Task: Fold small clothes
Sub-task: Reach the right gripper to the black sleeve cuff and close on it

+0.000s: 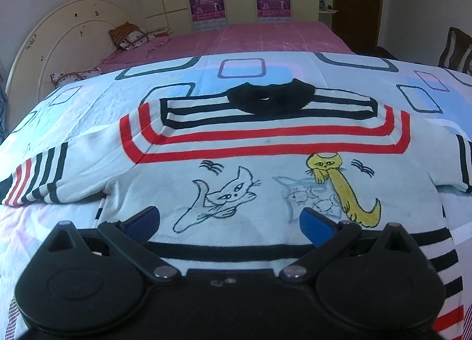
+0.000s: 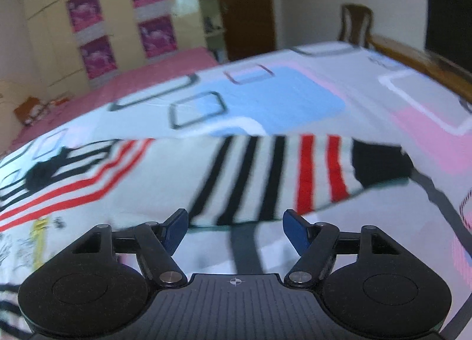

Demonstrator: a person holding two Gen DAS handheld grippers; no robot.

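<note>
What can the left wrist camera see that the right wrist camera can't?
Only the left view shows the cat drawings clearly, the hem stripe and both sleeves. Only the right view shows the sleeve with its black cuff close up, and a wooden chair. Both show the striped sweater, the patterned bedspread and an open hand-held gripper.

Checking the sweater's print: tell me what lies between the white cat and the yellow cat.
A faint blue cat sketch, seen in the left wrist view.
</note>
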